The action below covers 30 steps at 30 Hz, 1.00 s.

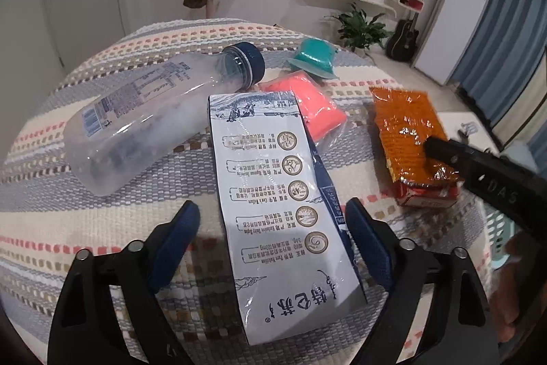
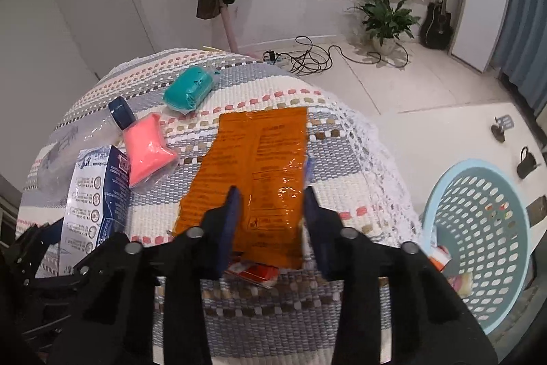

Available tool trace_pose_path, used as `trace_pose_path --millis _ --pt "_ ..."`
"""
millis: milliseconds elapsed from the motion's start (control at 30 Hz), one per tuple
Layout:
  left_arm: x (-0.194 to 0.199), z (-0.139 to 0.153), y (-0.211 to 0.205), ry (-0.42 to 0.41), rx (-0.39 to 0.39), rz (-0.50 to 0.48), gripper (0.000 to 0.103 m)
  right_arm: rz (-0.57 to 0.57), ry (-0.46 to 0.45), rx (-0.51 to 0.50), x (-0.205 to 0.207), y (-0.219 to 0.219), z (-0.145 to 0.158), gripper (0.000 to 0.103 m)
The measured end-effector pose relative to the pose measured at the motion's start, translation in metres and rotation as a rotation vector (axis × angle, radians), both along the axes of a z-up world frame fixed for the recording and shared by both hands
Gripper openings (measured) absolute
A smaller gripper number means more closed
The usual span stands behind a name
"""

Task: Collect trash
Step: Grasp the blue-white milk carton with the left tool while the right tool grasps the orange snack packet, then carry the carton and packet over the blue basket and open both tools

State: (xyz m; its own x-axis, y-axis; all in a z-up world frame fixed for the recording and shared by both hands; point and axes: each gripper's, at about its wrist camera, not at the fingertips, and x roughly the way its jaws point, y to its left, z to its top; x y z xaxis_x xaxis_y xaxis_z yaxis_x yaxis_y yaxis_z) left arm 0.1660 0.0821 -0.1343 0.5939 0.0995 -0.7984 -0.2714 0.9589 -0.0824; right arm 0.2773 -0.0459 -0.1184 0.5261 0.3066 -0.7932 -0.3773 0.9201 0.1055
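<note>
Left gripper (image 1: 273,221): fingers apart, straddling the white and blue printed milk carton (image 1: 277,194) without pressing it.
Right gripper (image 2: 270,211): fingers apart over the near end of the glossy orange crinkled snack wrapper (image 2: 253,173), not yet closed on it.
Milk carton: lies flat in the middle of the woven striped tablecloth (image 1: 119,221); likely light, probably empty, stiff at its folded edges, and would dent if squeezed hard. Best taken across its narrow width.
Snack wrapper: lies towards the right edge of the table; thin, limp, slippery film. A pinch on the near edge seems safest, since it would likely slide from a loose hold.
Clear plastic bottle with dark blue cap (image 1: 147,122): on its side towards the left edge; smooth, round, apt to roll.
Pink soft packet in clear film (image 1: 314,108): just beyond the carton, looks squashy.
Teal wrapped packet (image 1: 314,57): near the far edge.
Pale blue perforated plastic basket (image 2: 478,245): on the floor beside the right edge, a few scraps inside.
</note>
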Motion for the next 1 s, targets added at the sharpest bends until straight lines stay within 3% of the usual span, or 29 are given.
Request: trace_pose_path --millis 67,200,333,600,1000 --pt "0.001 0.001 -0.007 0.003 0.032 -0.004 0.064 0.003 -0.021 -0.007 -0.002 -0.001 0.003 0.019" --pt "-0.005 0.003 -0.011 -0.004 0.033 -0.015 0.062 0.009 -0.057 0.005 -0.01 -0.005 0.01 0.008" --pt "-0.016 0.008 -0.012 -0.039 0.011 -0.019 0.057 0.027 -0.09 0.035 -0.02 -0.009 0.019 0.006" --pt "-0.04 0.033 -0.017 -0.154 -0.055 -0.042 0.057 0.047 -0.167 0.105 -0.038 -0.017 0.052 0.005" --pt "-0.048 0.079 -0.053 -0.285 -0.061 -0.122 0.057 0.015 -0.245 0.177 -0.053 -0.057 0.091 0.003"
